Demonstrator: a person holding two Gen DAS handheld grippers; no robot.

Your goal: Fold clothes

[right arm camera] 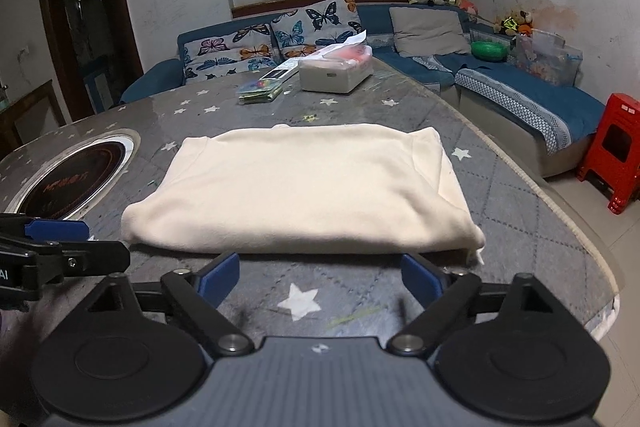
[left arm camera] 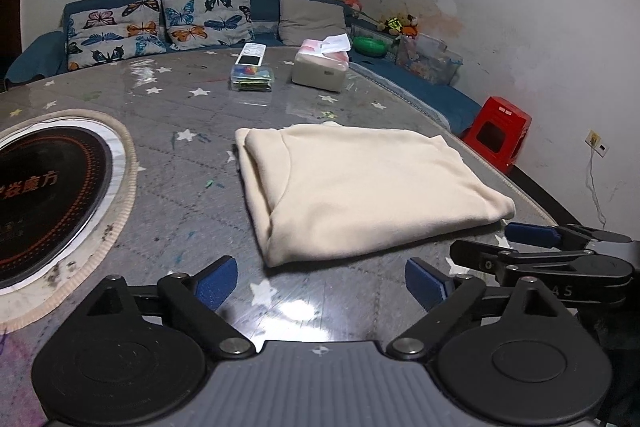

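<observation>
Grey, star-printed quilting covers your table [right arm camera: 520, 195], with a blue sofa [right arm camera: 500, 75] behind it and a tissue box [left arm camera: 320, 69] near the far edge. Your folded cream garment [right arm camera: 304, 187] lies flat on the table just ahead of both tools — neither touches it. Your left gripper [left arm camera: 321, 283] and right gripper [right arm camera: 320, 277] both hover with fingers spread wide, holding nothing.

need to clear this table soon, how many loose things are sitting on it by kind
Folded cream garment: 1
Tissue box: 1
Remote control: 1
Clear plastic case of small colourful bits: 1
Total: 4
The round black cooktop is set into the table, so not counted.
</observation>
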